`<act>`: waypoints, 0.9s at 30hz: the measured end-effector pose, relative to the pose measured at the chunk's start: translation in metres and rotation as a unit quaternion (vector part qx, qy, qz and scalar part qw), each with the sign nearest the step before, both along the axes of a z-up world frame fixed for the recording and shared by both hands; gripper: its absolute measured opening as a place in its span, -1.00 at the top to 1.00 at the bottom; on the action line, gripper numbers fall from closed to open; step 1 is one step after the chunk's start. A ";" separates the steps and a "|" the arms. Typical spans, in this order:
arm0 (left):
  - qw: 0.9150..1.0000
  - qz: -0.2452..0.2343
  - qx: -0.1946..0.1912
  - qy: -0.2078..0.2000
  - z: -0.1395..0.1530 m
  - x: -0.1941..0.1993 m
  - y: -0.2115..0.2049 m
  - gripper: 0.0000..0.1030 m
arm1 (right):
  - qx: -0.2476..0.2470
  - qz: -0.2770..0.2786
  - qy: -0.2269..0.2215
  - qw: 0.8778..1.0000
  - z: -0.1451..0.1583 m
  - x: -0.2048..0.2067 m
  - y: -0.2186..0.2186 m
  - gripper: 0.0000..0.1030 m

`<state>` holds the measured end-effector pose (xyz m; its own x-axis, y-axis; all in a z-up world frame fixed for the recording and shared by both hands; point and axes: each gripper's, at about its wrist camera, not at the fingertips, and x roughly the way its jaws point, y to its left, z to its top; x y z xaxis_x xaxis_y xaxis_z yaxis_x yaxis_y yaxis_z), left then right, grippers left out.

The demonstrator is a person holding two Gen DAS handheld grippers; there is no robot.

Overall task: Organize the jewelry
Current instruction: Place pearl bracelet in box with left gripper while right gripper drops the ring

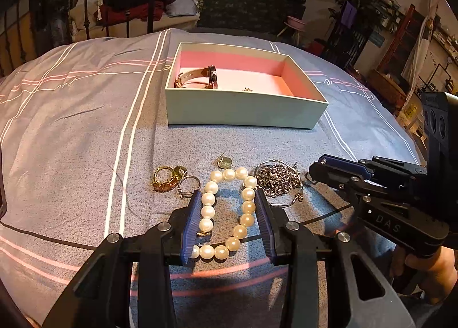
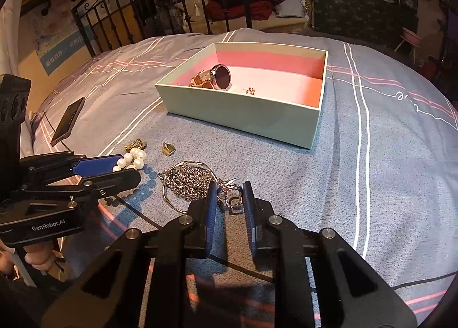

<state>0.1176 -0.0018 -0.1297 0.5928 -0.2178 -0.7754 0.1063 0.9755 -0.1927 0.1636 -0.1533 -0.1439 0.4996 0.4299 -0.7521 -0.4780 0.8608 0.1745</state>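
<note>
Jewelry is lying in a loose cluster on a bed (image 1: 71,133), grey cover w/ white and pink stripes, just in front of an open box (image 1: 243,110), pale outside, pink inside. Box is sitting further back on the cover, well apart from the cluster. Inside it a watch (image 2: 221,77) w/ tan strap is lying toward the left side, and a tiny gold piece (image 2: 250,90) is resting on the box floor beside it.

Left gripper (image 1: 227,199) is reaching down over a pearl bracelet (image 1: 226,210); jaws are standing partly open, one blue pad against each side of the pearl loop, so the bracelet is sitting squeezed betw. them. Right gripper (image 2: 229,193) is pointing down at a silver chain pile (image 2: 189,182); its jaws are standing narrow, w/ a small silver ring and clasp (image 2: 233,196) betw. the pads. Can't tell whether the pads are actually pressing on it.

A thin silver bangle is looping around the chain pile. Left of the pearls, a gold ring (image 1: 163,179) and a silver ring (image 1: 189,185) are lying just beside each other. A small gold earring (image 1: 224,162) is sitting betw. the pearls and the box. A dark phone (image 2: 67,122) is lying on the cover at far left in the right wrist view.
</note>
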 end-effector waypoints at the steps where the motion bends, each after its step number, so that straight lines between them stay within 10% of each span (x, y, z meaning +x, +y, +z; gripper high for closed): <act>1: 1.000 0.000 -0.002 -0.002 0.001 0.000 0.000 0.29 | 0.000 0.002 0.001 1.000 0.001 0.001 -0.001 0.63; 27: 0.991 0.028 0.020 -0.132 0.104 0.110 -0.003 0.26 | 0.011 -0.030 -0.126 0.991 0.097 0.091 0.001 0.63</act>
